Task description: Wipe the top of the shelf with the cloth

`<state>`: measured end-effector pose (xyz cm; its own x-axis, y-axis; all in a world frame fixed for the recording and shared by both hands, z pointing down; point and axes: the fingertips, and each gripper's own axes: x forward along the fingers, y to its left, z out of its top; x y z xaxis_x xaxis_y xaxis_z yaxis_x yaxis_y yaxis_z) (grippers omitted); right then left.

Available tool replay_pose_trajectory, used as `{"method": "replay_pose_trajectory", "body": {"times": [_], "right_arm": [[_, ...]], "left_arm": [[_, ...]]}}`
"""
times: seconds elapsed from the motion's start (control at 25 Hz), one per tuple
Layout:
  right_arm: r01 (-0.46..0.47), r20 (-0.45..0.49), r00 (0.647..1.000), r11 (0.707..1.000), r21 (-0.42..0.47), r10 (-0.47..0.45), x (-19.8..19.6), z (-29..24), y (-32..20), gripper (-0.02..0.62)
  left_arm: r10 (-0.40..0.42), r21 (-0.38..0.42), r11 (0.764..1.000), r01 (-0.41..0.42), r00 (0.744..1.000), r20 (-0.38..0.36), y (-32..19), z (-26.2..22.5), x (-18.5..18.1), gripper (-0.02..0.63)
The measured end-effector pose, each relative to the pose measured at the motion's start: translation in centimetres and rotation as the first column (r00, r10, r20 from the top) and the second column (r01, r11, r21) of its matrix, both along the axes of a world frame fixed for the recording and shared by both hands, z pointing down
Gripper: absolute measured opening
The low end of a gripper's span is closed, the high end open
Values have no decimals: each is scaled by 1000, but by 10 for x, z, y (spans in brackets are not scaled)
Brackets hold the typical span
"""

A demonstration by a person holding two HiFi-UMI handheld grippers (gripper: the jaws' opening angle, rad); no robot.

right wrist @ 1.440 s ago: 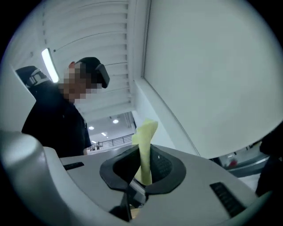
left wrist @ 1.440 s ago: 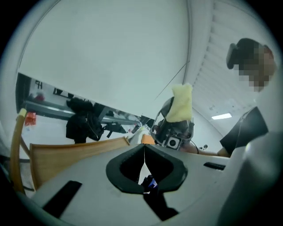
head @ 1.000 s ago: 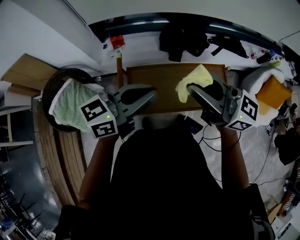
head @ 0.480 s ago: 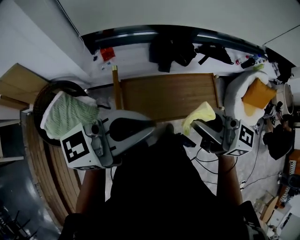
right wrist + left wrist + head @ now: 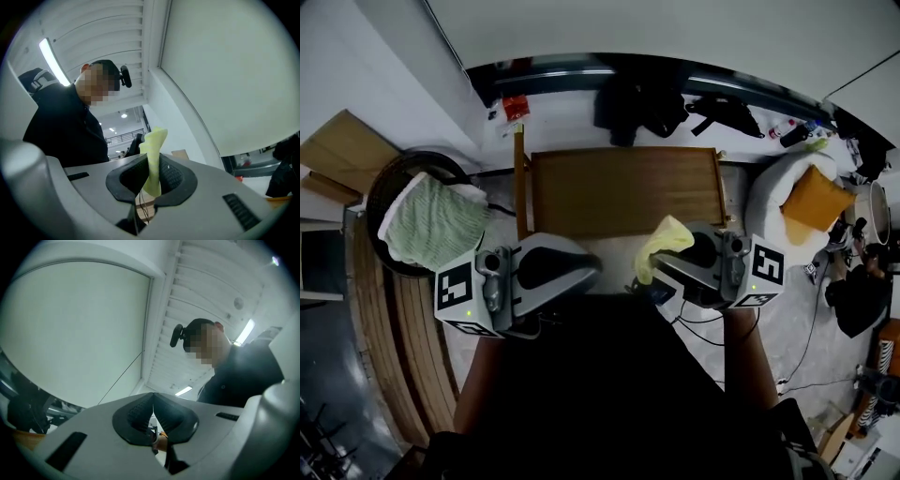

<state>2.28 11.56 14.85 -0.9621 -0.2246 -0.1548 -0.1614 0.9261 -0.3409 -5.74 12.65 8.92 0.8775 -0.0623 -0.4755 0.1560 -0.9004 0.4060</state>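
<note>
Noted yellow cloth (image 5: 152,154) pinched in the closed jaws of the right hand-held gripper (image 5: 151,176), sticking up past the pads. Seen from the head view just before the front edge of the wooden shelf top (image 5: 623,192). Noted left hand-held gripper (image 5: 152,416) with jaws together, holding nothing.

The right hand-held gripper (image 5: 660,270) gripped a yellow cloth (image 5: 662,243) at the wooden shelf's (image 5: 619,187) near edge; the left hand-held gripper (image 5: 592,270) hovered beside it, nearer the near-left corner.
</note>
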Motion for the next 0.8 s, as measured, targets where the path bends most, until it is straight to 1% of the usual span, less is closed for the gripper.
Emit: {"method": "replay_pose_trajectory", "body": {"times": [0.12, 0.2, 0.28, 0.32, 0.4, 0.48, 0.56, 0.64, 0.72, 0.8], "right_arm": [[15, -5, 1000, 1000, 26, -14, 21, 0, 32, 49], [11, -19, 1000, 999, 40, -10, 37, 9, 54, 49], [-7, -25, 1000, 1000, 22, 7, 54, 23, 76, 49], [-16, -17, 1000, 1000, 12, 16, 64, 29, 86, 49], [-35, 16, 999, 999, 2, 35, 85, 33, 103, 49], [-51, 41, 998, 999, 1, 51, 101, 36, 120, 49], [-57, 51, 997, 998, 3, 57, 111, 36, 138, 48], [-60, 58, 997, 998, 12, 59, 113, 33, 155, 48], [-69, 67, 996, 997, 25, 67, 112, 27, 167, 48], [-89, 69, 994, 995, 45, 86, 108, 21, 176, 48]], "left_arm": [[-11, 10, 1000, 10, 999, 42, 30, 4, 31, 12], [-8, -1, 1000, 8, 1000, 26, 48, 3, 51, 12], [-11, -9, 1000, 11, 1000, 11, 65, 2, 72, 12], [-19, 2, 1000, 19, 999, 27, 74, 4, 83, 12], [-42, 30, 999, 40, 994, 98, 92, 12, 105, 12], [-57, 28, 998, 53, 984, 166, 110, 24, 121, 12], [-55, 6, 998, 55, 980, 192, 129, 31, 129, 12], [-47, 4, 999, 47, 979, 196, 147, 31, 130, 12], [-44, 28, 999, 39, 977, 209, 160, 28, 128, 12], [-59, 70, 997, 42, 964, 260, 167, 33, 125, 12]]}}
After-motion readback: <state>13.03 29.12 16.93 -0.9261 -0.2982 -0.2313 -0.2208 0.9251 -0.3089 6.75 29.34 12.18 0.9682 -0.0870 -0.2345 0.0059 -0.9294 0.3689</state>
